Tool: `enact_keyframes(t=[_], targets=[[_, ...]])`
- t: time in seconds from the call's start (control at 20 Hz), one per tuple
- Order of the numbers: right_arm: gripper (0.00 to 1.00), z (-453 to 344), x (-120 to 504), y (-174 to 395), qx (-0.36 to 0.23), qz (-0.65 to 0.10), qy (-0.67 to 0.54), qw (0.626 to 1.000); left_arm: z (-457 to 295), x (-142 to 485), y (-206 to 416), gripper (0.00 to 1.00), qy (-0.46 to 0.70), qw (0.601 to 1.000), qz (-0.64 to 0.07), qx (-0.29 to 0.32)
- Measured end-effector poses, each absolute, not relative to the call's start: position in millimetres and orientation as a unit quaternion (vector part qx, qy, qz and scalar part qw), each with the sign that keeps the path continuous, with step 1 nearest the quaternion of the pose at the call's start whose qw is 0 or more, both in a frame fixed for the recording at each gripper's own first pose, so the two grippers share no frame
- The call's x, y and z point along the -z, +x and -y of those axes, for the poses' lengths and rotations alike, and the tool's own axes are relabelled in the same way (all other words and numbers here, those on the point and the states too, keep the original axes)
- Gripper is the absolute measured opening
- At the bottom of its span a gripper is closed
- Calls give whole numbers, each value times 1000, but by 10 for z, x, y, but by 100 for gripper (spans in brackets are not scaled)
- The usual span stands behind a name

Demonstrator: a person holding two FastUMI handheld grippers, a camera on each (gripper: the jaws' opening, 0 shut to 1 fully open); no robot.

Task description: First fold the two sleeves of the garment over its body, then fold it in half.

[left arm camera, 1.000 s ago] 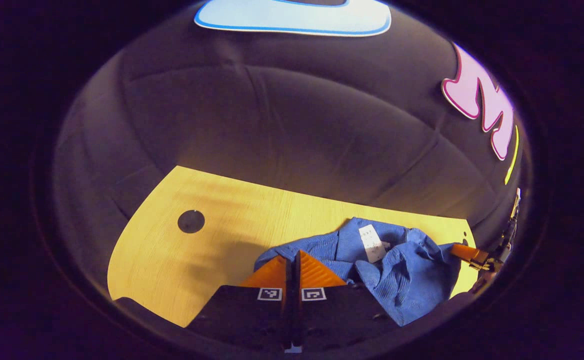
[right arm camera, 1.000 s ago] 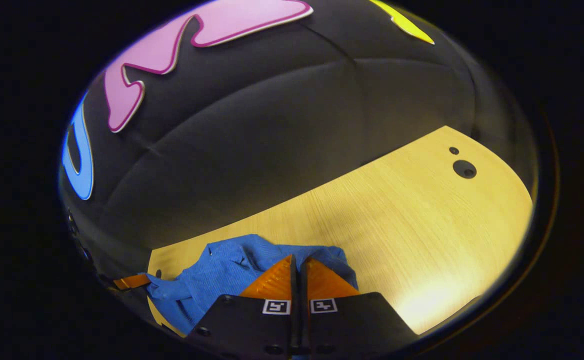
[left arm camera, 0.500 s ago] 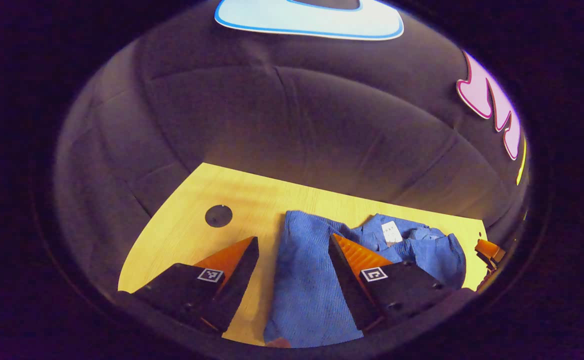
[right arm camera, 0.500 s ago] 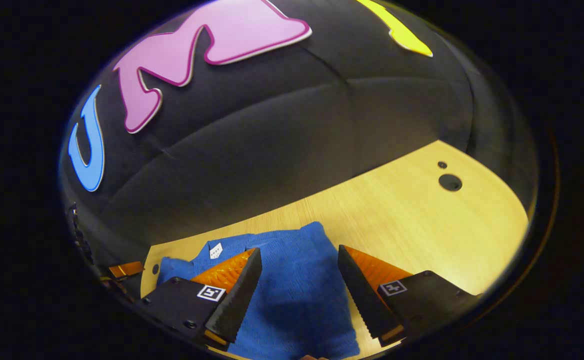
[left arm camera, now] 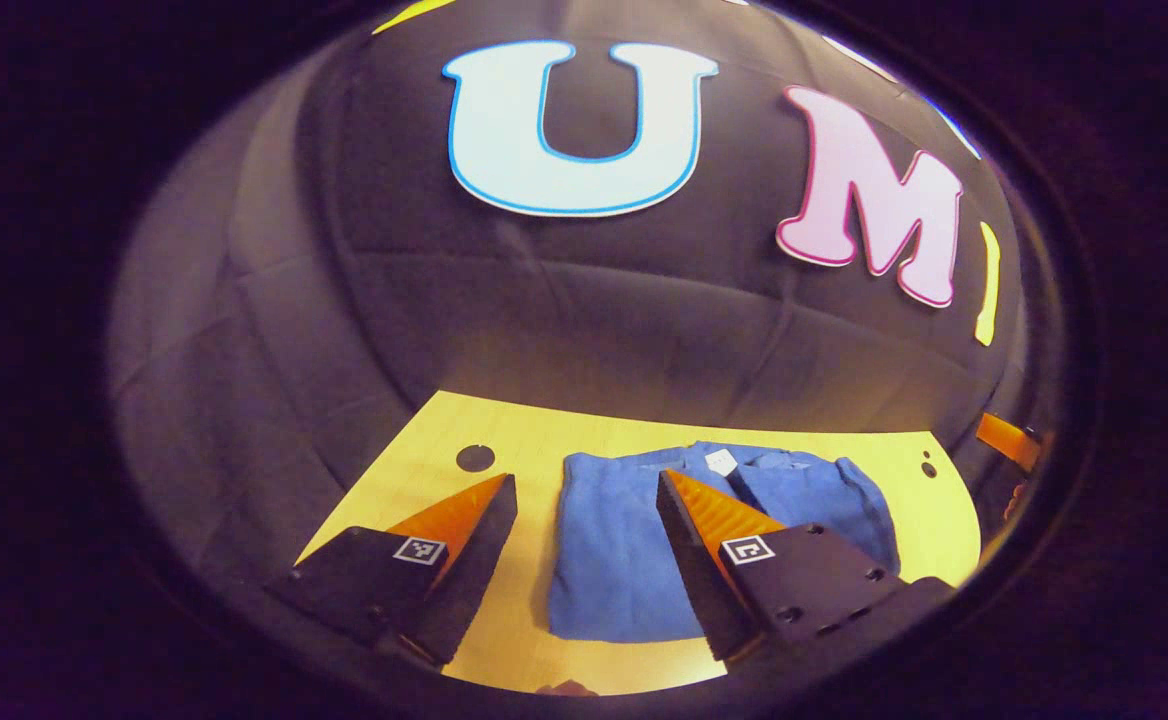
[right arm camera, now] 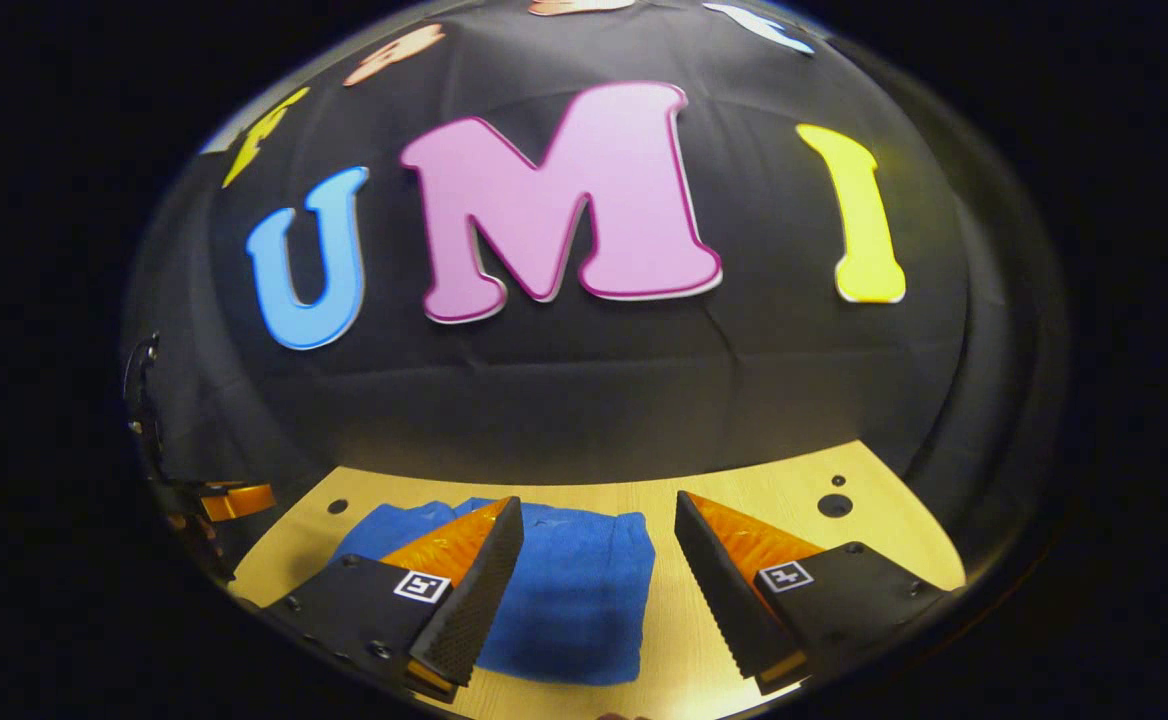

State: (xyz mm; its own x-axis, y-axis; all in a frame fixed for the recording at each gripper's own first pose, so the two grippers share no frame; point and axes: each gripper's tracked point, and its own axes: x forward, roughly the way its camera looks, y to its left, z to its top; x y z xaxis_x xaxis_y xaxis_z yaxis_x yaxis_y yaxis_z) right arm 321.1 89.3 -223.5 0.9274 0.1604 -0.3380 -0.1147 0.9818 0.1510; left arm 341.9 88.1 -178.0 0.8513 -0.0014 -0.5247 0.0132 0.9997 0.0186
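The blue knitted garment (left arm camera: 634, 545) lies folded into a compact rectangle on the pale wooden table (left arm camera: 504, 470), a small white tag (left arm camera: 719, 461) showing at its far edge. My left gripper (left arm camera: 584, 490) hangs open above the garment's left part, holding nothing. In the right gripper view the garment (right arm camera: 574, 590) lies flat below my right gripper (right arm camera: 596, 510), which is open and empty above its right edge. The other gripper's fingers (left arm camera: 1006, 440) show at the right rim of the left gripper view, and at the left rim (right arm camera: 236, 498) of the right gripper view.
The table has round cable holes, one at the far left (left arm camera: 474, 458) and one at the far right (right arm camera: 834, 505). The black booth wall rises right behind the table's far edge. Bare wood (right arm camera: 844, 530) lies to the right of the garment.
Both grippers were shut on the blue garment one second ago, then opened and let it drop. Since then both have lifted and tilted up, and the garment lies flat and folded.
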Motion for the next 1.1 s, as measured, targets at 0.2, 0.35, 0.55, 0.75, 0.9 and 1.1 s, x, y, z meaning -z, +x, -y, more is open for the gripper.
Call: enact_keyframes(t=[0.2, 0.35, 0.55, 0.75, 0.9, 1.1], targets=[[96, -1090, 1770, 2505, -116, -141, 20, 983, -380, 1355, 2750, 83, 41, 973, -226, 20], [96, -1263, 1454, 1905, -138, -112, -21, 984, -37, 1000, 2301, 82, 45, 980, -189, 37], [92, -1365, 873, 1225, -146, -52, -34, 987, 92, 662, 1744, 82, 59, 986, -152, 43], [99, -1308, 669, 712, -107, -56, -22, 992, -19, 241, 1183, 81, 53, 993, -91, 60], [100, -1288, 408, 476, -84, -34, -11, 996, -158, 138, 793, 80, 54, 995, -71, 49], [99, -1354, 246, 123, -66, -24, 2, 998, -321, 25, 332, 80, 24, 996, -60, 60]])
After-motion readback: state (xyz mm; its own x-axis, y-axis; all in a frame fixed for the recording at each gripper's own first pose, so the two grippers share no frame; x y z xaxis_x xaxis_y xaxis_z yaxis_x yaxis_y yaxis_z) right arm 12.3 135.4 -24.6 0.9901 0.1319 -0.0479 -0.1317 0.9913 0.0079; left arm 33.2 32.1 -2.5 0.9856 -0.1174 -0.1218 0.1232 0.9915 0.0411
